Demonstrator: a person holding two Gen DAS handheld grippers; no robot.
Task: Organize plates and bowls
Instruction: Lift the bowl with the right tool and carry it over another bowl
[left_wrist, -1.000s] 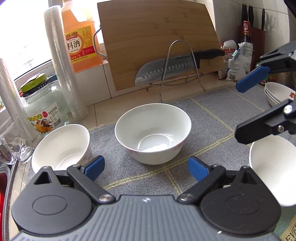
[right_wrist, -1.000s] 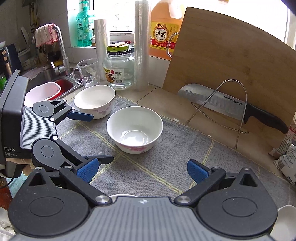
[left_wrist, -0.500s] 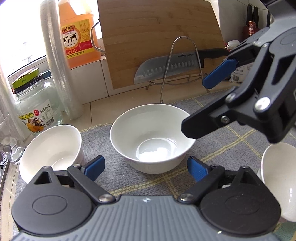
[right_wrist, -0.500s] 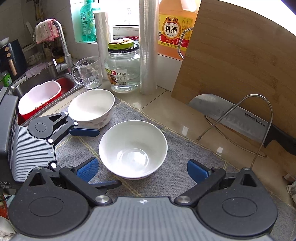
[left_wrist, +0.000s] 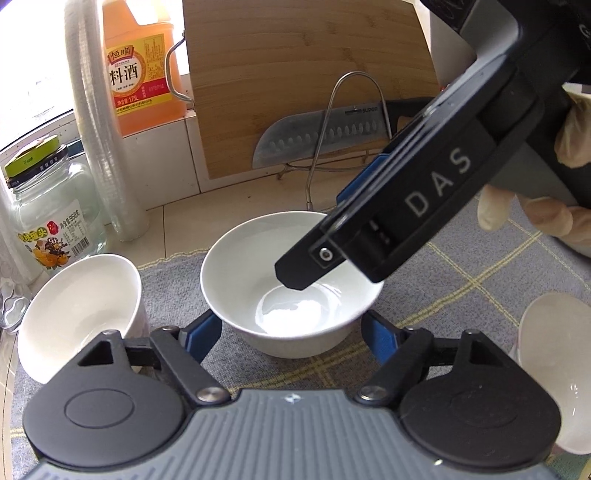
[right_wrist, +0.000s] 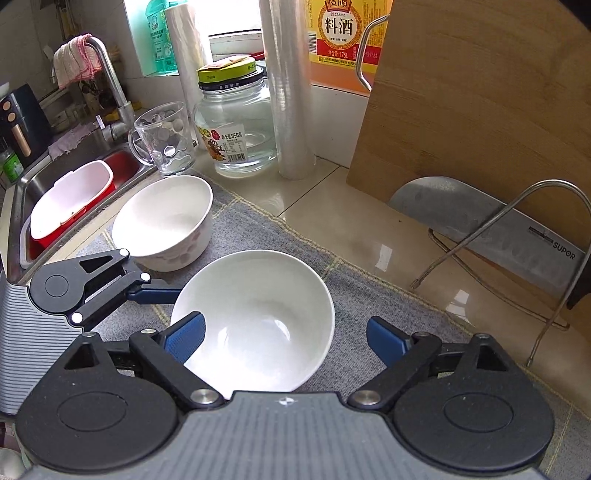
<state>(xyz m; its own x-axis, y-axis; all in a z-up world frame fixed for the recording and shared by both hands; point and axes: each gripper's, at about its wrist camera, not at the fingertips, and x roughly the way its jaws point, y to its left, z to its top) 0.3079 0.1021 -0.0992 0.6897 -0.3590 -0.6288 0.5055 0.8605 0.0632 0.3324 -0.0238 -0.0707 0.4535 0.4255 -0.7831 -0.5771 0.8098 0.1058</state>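
A: Where does the round white ceramic bowl (left_wrist: 291, 284) sit?

B: In the middle of the grey woven mat with thin yellow lines (right_wrist: 258, 229), upright. Both tools are at it. The left gripper (left_wrist: 291, 334) has its blue-padded fingers on either side of the bowl's lower wall, and its jaws are closing. The pads look just beside the wall; I cannot say they press on it.

A: And the right one?

B: The right gripper (right_wrist: 284, 338) comes in from above, pointing steeply down. Its jaws are closing too. In the right wrist view, one blue pad lies over the bowl's rim inside the bowl and the other stands outside, apart from the wall. So the rim is between the jaws, not yet pinched.

A: Any other dishes?

B: A second white bowl with a faint pink flower pattern (right_wrist: 166, 221) rests tilted on the mat's edge, near the steel sink (right_wrist: 44, 173). A third white bowl (left_wrist: 554, 362) shows at the right border of the left wrist view.

A: What is behind them?

B: A pale bamboo cutting board (left_wrist: 310, 81) leans on the wall, with a broad steel knife with a black handle (left_wrist: 325, 138) across a bent wire stand (left_wrist: 332, 122). To its left are an orange bottle of cooking wine (left_wrist: 142, 66), a sleeve of clear plastic cups (left_wrist: 107, 147) and a glass jar with a green lid (left_wrist: 48, 218).

A: Is the person visible?

B: Only a gloved hand (left_wrist: 546, 206) holding the right tool.
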